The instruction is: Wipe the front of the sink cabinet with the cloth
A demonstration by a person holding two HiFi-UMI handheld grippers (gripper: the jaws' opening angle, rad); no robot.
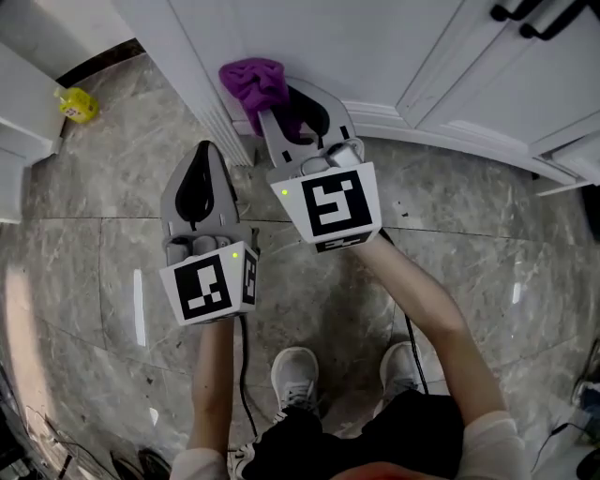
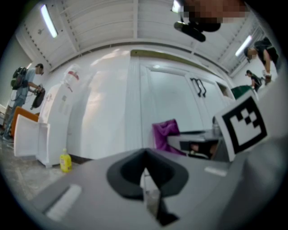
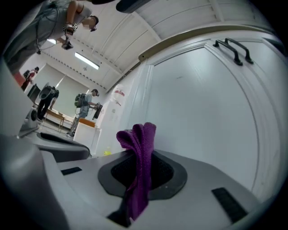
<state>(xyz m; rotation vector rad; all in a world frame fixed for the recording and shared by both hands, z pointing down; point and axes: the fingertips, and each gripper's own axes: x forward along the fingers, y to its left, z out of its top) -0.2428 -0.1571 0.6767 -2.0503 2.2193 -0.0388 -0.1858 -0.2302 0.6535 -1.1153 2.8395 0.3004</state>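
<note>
A purple cloth (image 1: 255,82) is pinched in my right gripper (image 1: 287,105), which is shut on it. The cloth's bunched end (image 3: 138,134) sticks out past the jaws, close to the white sink cabinet front (image 1: 309,37), low down near its base; whether it touches the panel I cannot tell. The cabinet door (image 3: 202,112) fills the right gripper view. My left gripper (image 1: 202,161) is shut with nothing in it, held lower left of the right one, over the floor. From the left gripper view the cloth (image 2: 164,133) shows to the right.
Black door handles (image 1: 534,14) sit at the cabinet's upper right. A yellow bottle (image 1: 77,103) stands on the grey marble floor at the left by another white unit (image 1: 23,141). The person's shoes (image 1: 298,375) and cables (image 1: 246,394) lie below. People stand in the background.
</note>
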